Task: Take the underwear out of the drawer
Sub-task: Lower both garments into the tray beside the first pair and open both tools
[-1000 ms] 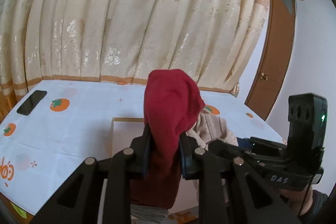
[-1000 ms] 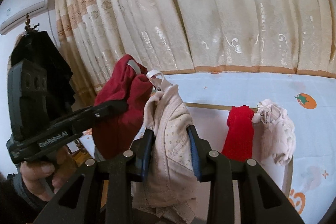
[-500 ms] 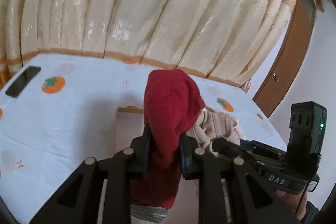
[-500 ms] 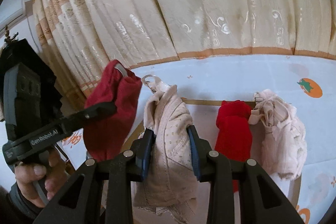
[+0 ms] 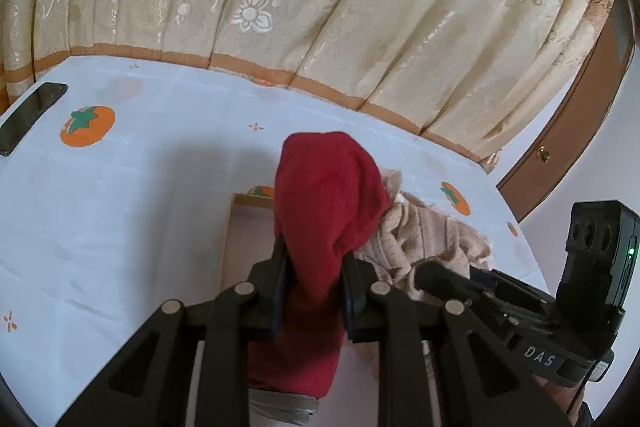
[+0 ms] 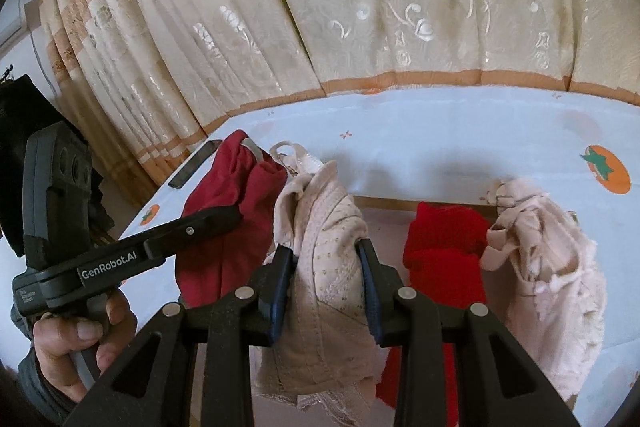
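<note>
1. Both sets of jaws are clamped on cloth. On my left gripper (image 5: 314, 261) the two fingers pinch a dark red garment (image 5: 326, 211), which bulges above the fingertips and hangs below them.
2. My right gripper (image 6: 325, 267) grips a beige bra (image 6: 328, 259) the same way; its strap loops stick up above the fingers and the cups droop beneath.
3. From the right wrist camera I see the left gripper just beside mine, with the operator's hand (image 6: 80, 343) wrapped around its handle. The dark red garment hangs next to the beige bra, the two touching or nearly so.
4. From the left wrist camera the beige bra shows behind and to the right of the dark red garment, with the right gripper's black body below it.
5. Below both grippers lies a shallow drawer (image 6: 384, 203) with a pale wooden rim, resting on a white tablecloth (image 5: 120, 187) printed with orange persimmons.
6. Over the drawer's right part sit a bright red garment (image 6: 444, 247) and a pale pink lace piece (image 6: 556, 275), touching each other; the pink one spills over the right rim.
7. A dark phone (image 5: 28, 117) lies at the cloth's far left edge, well apart from the drawer.
8. Cream patterned curtains (image 5: 320, 7) hang behind the table, and a brown door (image 5: 576, 131) stands at the right.
</note>
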The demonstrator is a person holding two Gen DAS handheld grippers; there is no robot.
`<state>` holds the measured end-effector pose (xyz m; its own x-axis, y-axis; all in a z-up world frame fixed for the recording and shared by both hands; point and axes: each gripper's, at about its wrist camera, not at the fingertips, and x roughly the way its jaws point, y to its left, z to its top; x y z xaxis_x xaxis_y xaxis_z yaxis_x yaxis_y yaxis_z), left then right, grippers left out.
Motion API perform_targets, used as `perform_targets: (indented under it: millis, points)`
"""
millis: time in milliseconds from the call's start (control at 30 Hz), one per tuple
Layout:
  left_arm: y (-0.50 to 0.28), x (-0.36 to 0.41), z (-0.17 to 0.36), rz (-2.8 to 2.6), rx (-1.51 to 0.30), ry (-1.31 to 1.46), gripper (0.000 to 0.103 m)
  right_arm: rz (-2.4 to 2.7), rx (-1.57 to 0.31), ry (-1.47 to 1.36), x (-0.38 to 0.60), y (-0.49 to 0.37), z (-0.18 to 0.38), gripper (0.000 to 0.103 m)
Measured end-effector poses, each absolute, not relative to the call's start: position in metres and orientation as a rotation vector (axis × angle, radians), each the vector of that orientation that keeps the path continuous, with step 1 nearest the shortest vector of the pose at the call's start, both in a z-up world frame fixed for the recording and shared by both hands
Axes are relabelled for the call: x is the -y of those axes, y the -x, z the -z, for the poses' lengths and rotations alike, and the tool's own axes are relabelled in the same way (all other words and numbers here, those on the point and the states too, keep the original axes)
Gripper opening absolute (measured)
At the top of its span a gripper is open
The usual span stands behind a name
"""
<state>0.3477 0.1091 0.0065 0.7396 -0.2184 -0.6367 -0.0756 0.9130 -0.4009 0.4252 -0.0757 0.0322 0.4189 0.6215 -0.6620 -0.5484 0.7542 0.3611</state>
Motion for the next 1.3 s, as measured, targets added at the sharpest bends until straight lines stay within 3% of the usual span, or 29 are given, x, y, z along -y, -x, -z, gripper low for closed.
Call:
perform_targets:
  millis: [567,767,933,1067,1300]
  points:
    - [-0.378,-0.112,0.02,0.059,-0.851,0.416,0.023,-0.727,-0.967,-0.108,0.062,-0.453,-0.007,0.036]
    - [-0.375,-0.107,0.016,0.056,-0.836,0.383,0.027,-0.694,-0.94,-0.066,0.061,-0.45,-0.007,0.055]
    - [-0.366,-0.1,0.004,0.054,-0.797,0.342,0.028,-0.684,-0.929,-0.081,0.07,-0.447,-0.009,0.056]
    - [-0.353,-0.092,-0.006,0.044,-0.758,0.296,0.048,-0.692,-0.913,-0.093,0.078,-0.437,-0.015,0.056]
    - [-0.325,-0.085,-0.016,0.073,-0.728,0.291,0.049,-0.741,-0.87,-0.065,0.086,-0.404,-0.033,0.057]
